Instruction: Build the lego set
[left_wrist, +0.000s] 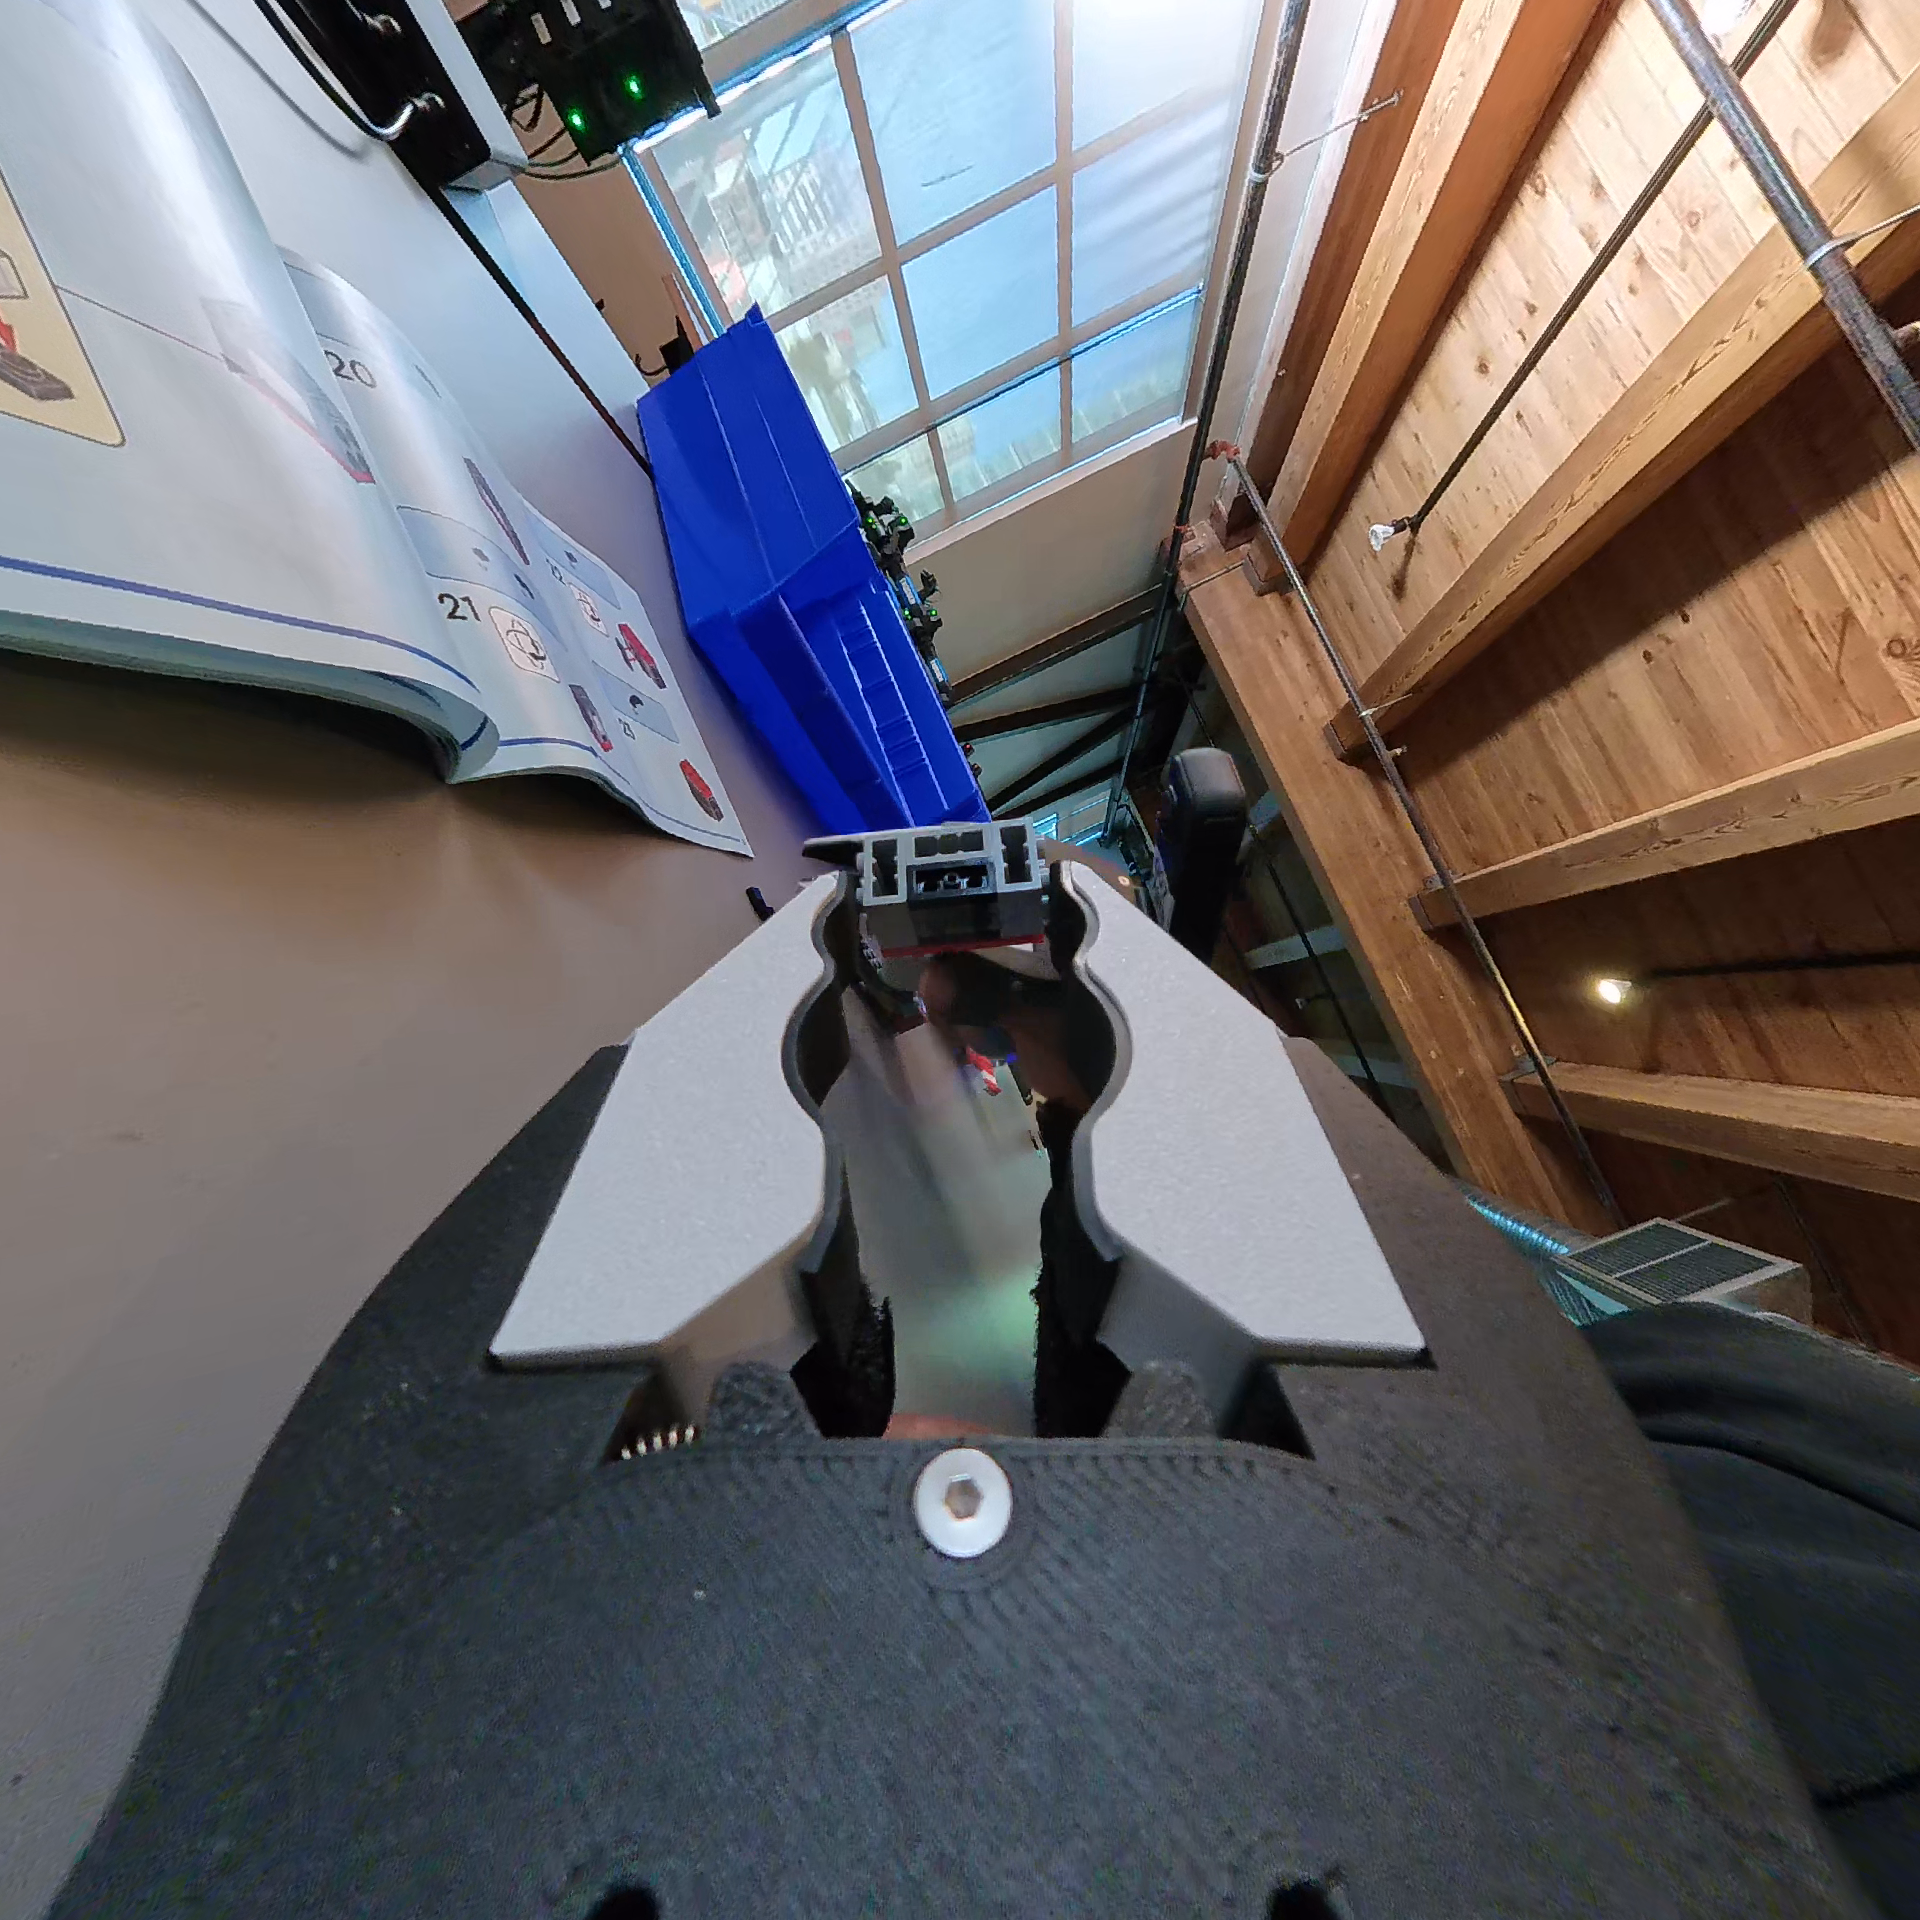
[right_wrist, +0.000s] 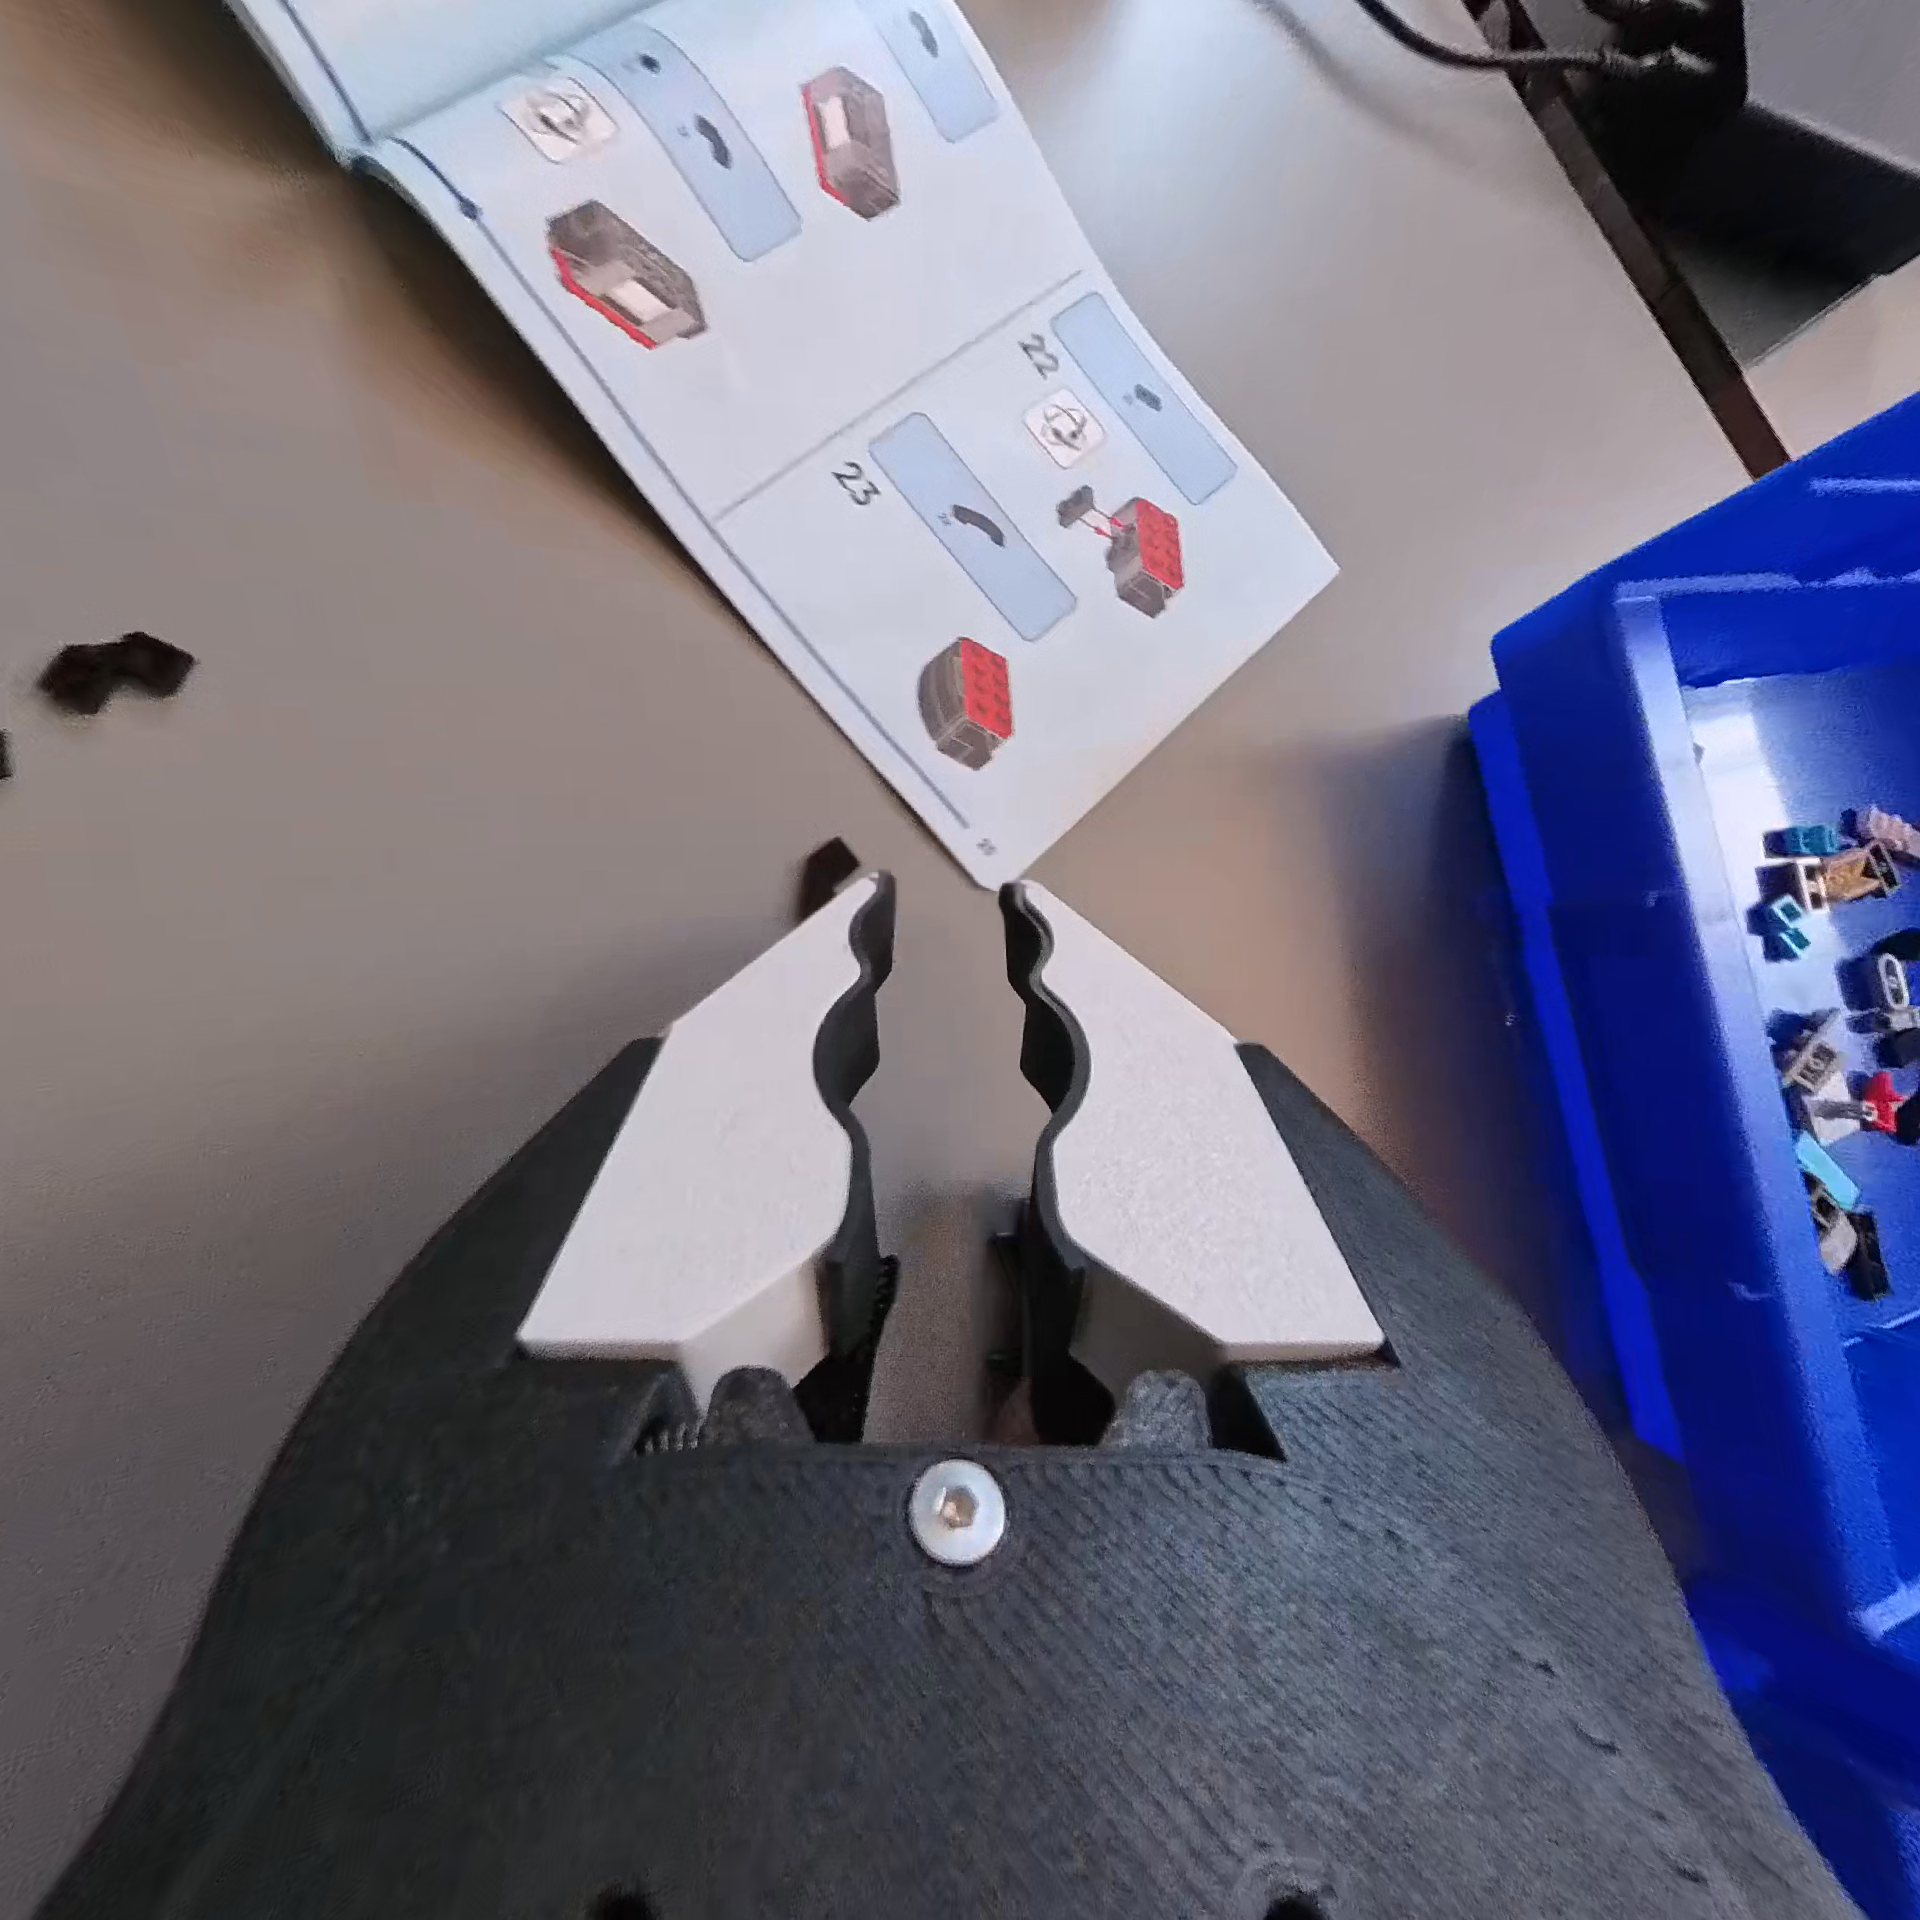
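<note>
My left gripper (left_wrist: 948, 894) is shut on a small lego assembly (left_wrist: 940, 883) of grey and black bricks with a red plate on its near side, held in the air above the table, tilted sideways. My right gripper (right_wrist: 945, 888) is open and empty, low over the brown table (right_wrist: 364, 987), its tips next to the corner of the open instruction booklet (right_wrist: 883, 416). A small black lego piece (right_wrist: 828, 864) lies just left of its left fingertip. A larger black curved piece (right_wrist: 114, 670) lies further left on the table.
A blue bin (right_wrist: 1621, 1039) with several small loose lego pieces (right_wrist: 1839, 1039) stands at the right; it also shows in the left wrist view (left_wrist: 800, 623). The booklet (left_wrist: 260, 499) lies open on the table. Black cables and equipment sit at the table's far edge (right_wrist: 1621, 62). About 20 cm separates my left fingertips from my right. From the left gripper's tips to the larger black curved piece (right_wrist: 114, 670) is close to 10 cm.
</note>
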